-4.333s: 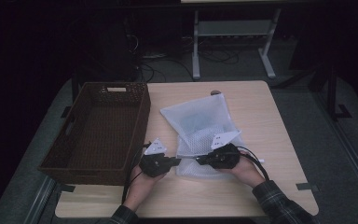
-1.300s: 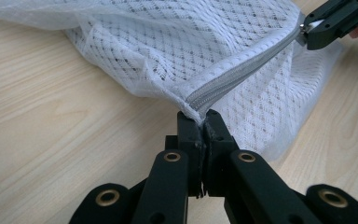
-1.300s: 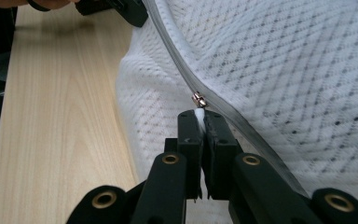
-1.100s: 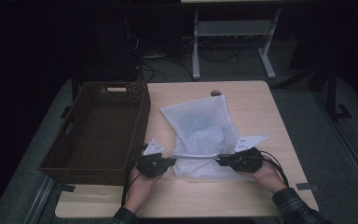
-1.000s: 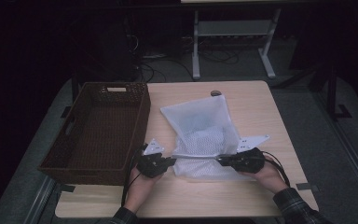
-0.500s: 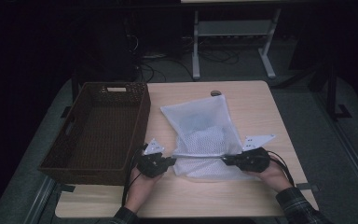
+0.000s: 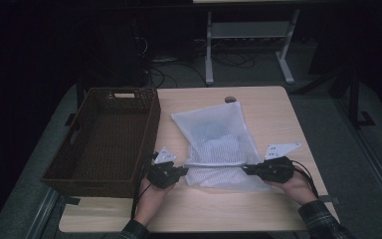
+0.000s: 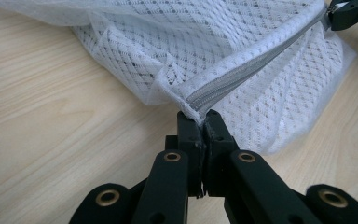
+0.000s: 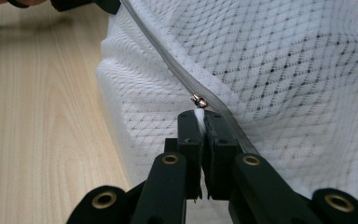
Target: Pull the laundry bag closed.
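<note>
White mesh zip bag (image 7: 216, 144) lying on the wooden tabletop (image 7: 278, 109), just right of a dark wicker basket (image 7: 107, 137). Left tongs (image 7: 181, 172) are clamped on the bag's corner at one end of the grey zipper (image 8: 242, 70); right tongs (image 7: 244, 170) are clamped on the white tab beside the metal zipper slider (image 9: 199, 101) at the other end. The zipper runs taut between the two tongs along the bag's near edge.
</note>
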Available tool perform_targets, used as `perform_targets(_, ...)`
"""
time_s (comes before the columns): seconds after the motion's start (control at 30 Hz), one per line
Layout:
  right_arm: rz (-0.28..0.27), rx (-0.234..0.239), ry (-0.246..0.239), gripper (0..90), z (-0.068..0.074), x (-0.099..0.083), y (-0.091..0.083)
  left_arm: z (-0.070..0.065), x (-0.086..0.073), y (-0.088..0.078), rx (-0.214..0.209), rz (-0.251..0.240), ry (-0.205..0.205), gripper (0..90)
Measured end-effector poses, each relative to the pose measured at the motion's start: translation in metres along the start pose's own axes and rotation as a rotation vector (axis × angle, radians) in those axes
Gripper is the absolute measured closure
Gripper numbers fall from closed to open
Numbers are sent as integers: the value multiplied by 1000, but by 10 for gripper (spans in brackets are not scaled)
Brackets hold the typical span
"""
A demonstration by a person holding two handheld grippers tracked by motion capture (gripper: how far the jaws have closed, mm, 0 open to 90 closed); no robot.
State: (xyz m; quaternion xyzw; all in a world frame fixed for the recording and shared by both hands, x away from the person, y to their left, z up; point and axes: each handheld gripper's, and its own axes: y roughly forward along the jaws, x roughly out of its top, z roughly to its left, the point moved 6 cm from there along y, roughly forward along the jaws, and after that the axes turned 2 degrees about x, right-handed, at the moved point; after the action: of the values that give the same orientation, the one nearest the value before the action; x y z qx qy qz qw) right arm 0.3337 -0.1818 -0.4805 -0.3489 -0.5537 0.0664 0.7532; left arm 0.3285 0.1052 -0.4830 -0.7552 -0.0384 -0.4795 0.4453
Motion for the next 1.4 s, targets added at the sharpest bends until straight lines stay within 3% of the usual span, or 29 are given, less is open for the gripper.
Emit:
perform_targets(0.7, 2, -20, 41, 862, -9, -14, -16, 2, -1, -3, 46, 13, -22, 885)
perform_targets(0.93, 11, -26, 33, 862, -10, -15, -16, 4, -1, -3, 65, 15, -37, 887)
perform_targets(1.4, 17, -38, 50, 861, -16, -25, -25, 6, -4, -3, 62, 24, -60, 888)
